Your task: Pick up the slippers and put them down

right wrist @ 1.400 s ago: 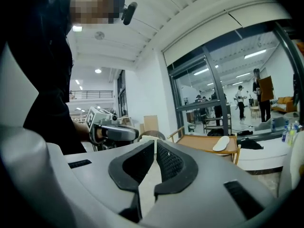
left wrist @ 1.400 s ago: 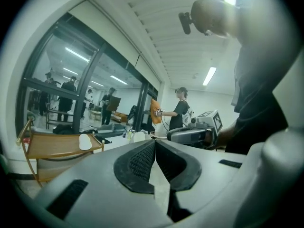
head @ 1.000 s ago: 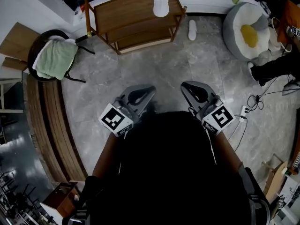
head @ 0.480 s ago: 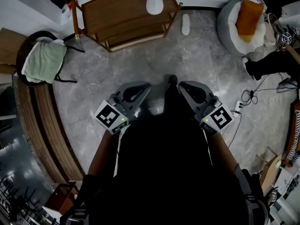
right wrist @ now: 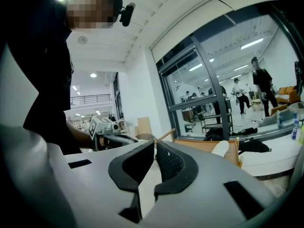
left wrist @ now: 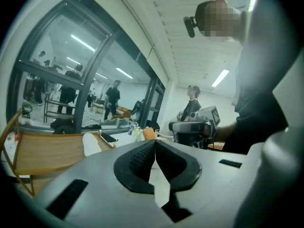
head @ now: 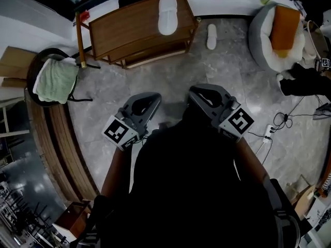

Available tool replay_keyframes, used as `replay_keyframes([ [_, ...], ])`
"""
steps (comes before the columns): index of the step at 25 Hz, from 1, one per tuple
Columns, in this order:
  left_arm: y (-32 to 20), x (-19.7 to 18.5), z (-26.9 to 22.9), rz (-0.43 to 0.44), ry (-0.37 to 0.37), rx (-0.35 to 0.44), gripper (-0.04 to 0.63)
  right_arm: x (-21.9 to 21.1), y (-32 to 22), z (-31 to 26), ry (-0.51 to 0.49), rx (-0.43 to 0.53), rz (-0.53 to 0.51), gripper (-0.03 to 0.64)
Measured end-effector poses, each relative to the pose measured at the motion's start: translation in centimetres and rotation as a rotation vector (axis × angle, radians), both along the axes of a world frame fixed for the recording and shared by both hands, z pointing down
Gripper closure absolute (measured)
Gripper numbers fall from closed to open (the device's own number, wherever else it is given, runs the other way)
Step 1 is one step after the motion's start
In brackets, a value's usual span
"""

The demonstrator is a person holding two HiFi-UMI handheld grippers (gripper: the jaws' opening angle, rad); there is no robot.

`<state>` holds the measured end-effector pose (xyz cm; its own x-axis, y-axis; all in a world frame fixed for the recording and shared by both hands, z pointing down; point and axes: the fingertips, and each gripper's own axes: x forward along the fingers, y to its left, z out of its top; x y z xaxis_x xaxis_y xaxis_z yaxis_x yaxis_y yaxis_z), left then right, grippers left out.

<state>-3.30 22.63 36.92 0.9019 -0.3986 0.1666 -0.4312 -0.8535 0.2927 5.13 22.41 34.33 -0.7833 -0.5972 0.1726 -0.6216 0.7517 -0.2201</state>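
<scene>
One white slipper lies on top of the wooden shelf rack at the far side. A second white slipper lies on the grey floor just right of the rack. My left gripper and right gripper are held side by side in front of my body, well short of the rack, both shut and empty. In the left gripper view the shut jaws point toward the rack, with the slipper on it. The right gripper view shows its shut jaws and the same slipper.
A round chair with a green towel stands at the left beside a curved wooden bench. A grey-white beanbag with an orange cushion sits at the top right. A person's dark legs, cables and a power strip are at the right.
Both grippers have travelled forward across the floor toward the rack, staying shut. The rack and slippers now sit closer and lower in the head view.
</scene>
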Motion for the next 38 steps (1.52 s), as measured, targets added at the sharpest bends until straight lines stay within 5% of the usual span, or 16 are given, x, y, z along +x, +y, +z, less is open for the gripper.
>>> replay_keyframes([
  [12, -8.2, 5.3, -3.2, -0.137, -0.044, 0.032, 0.583, 5.4, -7.1, -0.1, -0.049, -0.043, -0.154, 0.588],
  [22, -11.4, 1.5, -2.2, -0.220, -0.078, -0.009, 0.583, 2.7, -12.4, 1.9, -0.090, -0.080, -0.206, 0.588],
  [38, -24.0, -6.8, -1.3, -0.064, 0.044, 0.008, 0.583, -5.2, -24.0, 2.0, 0.054, -0.070, 0.005, 0.588],
])
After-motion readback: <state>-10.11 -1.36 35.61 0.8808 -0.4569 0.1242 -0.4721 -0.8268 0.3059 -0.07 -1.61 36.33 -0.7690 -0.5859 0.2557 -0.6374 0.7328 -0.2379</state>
